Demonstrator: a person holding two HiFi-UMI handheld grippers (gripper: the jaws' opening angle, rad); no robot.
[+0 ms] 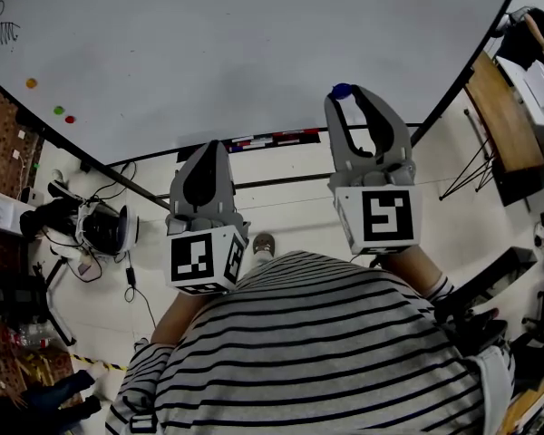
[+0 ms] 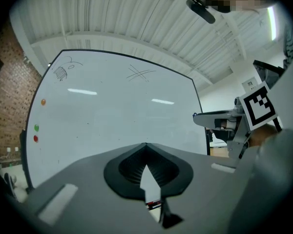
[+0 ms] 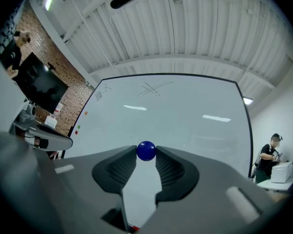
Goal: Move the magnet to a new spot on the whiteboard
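One blue magnet (image 3: 146,150) sits pinched between the tips of my right tongs (image 1: 346,96), a jaw pressing on either side of it. It lies dead ahead along the jaws, with the board (image 1: 254,53) straight beyond it, low down near the bottom edge and toward the right side. Whether it touches the board or hangs just off it, I can't tell; this would fit either pulling it off or setting it down. Most of the bare white lies up and to the left of the magnet. Coloured dots (image 1: 59,111) sit well apart at the far left edge. My left tongs (image 2: 146,147) are pressed together on nothing, lower and to the left, farther from the board than the right.
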